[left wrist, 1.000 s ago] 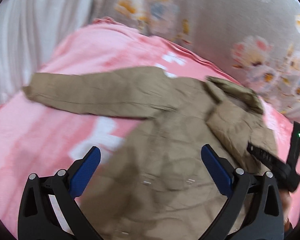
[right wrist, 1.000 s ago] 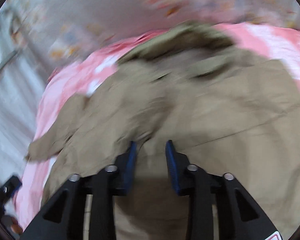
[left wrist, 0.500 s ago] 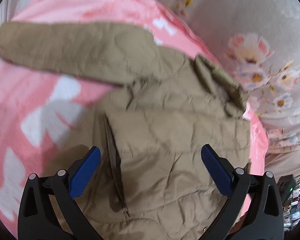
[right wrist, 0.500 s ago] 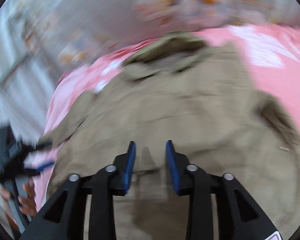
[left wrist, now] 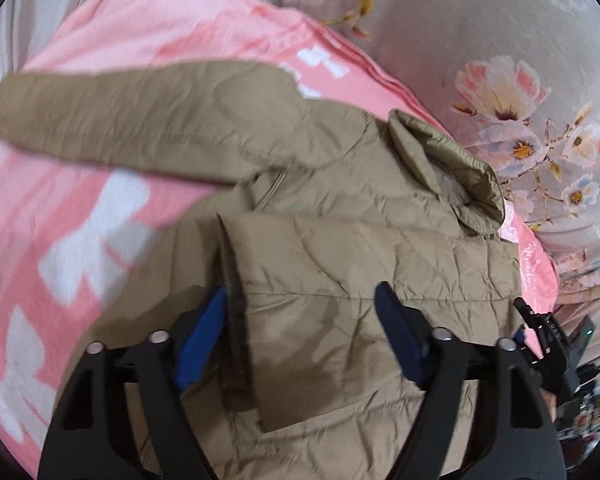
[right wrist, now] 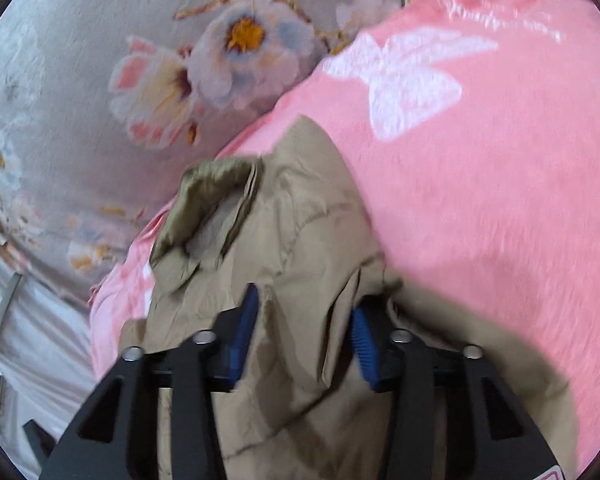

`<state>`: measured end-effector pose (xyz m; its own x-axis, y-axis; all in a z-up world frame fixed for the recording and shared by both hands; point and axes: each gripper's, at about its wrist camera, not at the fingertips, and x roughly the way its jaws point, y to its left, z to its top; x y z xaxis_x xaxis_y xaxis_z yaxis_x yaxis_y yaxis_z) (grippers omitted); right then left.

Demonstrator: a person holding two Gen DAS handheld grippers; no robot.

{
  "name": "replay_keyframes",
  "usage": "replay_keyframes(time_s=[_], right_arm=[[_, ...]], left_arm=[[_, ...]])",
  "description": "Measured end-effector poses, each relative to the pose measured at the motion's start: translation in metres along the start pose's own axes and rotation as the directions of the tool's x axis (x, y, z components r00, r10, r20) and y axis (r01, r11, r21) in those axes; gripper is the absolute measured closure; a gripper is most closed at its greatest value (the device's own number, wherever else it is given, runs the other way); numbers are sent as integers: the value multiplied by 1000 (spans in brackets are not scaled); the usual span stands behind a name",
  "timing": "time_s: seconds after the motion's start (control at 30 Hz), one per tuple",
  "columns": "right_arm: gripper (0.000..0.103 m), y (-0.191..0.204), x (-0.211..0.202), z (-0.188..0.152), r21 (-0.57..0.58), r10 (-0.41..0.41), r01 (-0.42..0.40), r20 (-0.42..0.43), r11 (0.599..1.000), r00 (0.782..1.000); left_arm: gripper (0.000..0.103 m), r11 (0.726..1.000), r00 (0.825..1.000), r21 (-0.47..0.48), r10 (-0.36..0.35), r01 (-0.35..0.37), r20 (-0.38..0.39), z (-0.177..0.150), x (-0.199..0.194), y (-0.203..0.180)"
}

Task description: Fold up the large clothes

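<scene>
On pink blanket (left wrist: 148, 40), tan jacket (left wrist: 360, 240); floral fabric (left wrist: 500, 40) behind.

The left wrist camera is looking forward and down between the left gripper (left wrist: 300, 332) fingers, sitting close above the khaki jacket (left wrist: 340, 248) spread on the pink blanket (left wrist: 84, 216), and facing toward the blanket's far edge where the floral sheet (left wrist: 500, 92) begins. The right wrist camera is riding on the right gripper (right wrist: 304, 340), pressing even nearer to the jacket (right wrist: 300, 240) and facing the same far edge of the blanket (right wrist: 480, 184). Both views are sharing the jacket's collar (left wrist: 452, 168) (right wrist: 208, 208) and the floral sheet (right wrist: 100, 80) behind it
</scene>
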<state>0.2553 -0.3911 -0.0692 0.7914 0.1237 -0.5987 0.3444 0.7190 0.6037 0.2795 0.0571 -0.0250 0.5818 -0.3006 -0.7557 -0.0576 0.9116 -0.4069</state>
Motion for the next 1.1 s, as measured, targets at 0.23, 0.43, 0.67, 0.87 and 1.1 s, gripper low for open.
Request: replay_keyframes(time_s=[0.23,0.43,0.67,0.87,1.1], right_arm=[[93,-33,2,27,94,-45,37,86,995,995],[94,-41,24,17,56,-150,150,4,987,989],[82,-12,-23,-5,-181,-252,250,10,951,968],[90,35,-48,-21,-340,-209,217,62,915,976],[93,95,0,-75,-537,-180,137,-27,832,983]], left_arm=[[69,984,998,170,58,-53,-27,19,62,-48],[70,960,990,243,142,-138,0,17,77,-55],[57,906,961,324,244,-273,128,16,30,-44],[57,939,990,319,104,-130,97,16,5,-71],[57,914,993,390,122,-114,3,-16,54,-105]])
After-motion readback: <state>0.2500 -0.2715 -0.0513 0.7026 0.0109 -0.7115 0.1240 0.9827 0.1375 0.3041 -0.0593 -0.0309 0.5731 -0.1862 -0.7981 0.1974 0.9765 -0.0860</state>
